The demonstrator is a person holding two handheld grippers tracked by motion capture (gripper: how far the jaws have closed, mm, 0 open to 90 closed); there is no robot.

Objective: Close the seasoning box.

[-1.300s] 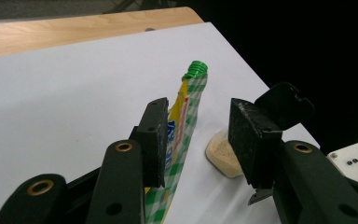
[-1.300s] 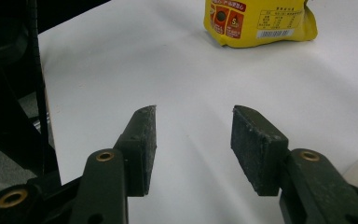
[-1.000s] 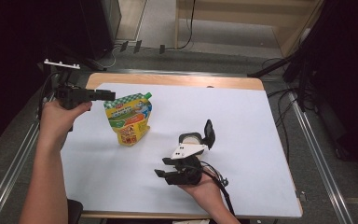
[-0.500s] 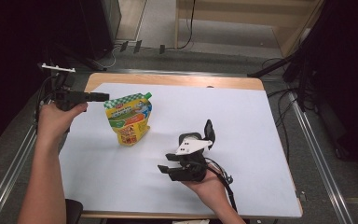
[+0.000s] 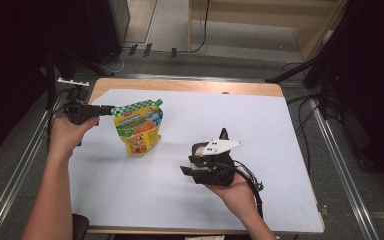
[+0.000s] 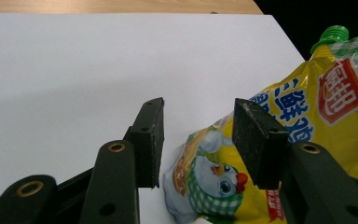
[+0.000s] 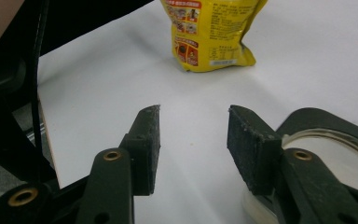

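The left gripper, jaws apart and empty, nears the top edge of the upright yellow pouch on the white table, so next comes closing on it, while the right gripper, apart with its jaws just closing on nothing, waits nearby.

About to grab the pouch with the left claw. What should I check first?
1. Left claw open: ok.
2. Pouch upright on the table: ok.
3. Pouch centred between the left jaws: not ok, it sits toward one jaw.
4. Left claw touching the pouch: cannot tell.
5. Right claw away from the pouch, nothing between its jaws, which have just been closing: ok.
6. Green cap on: ok.
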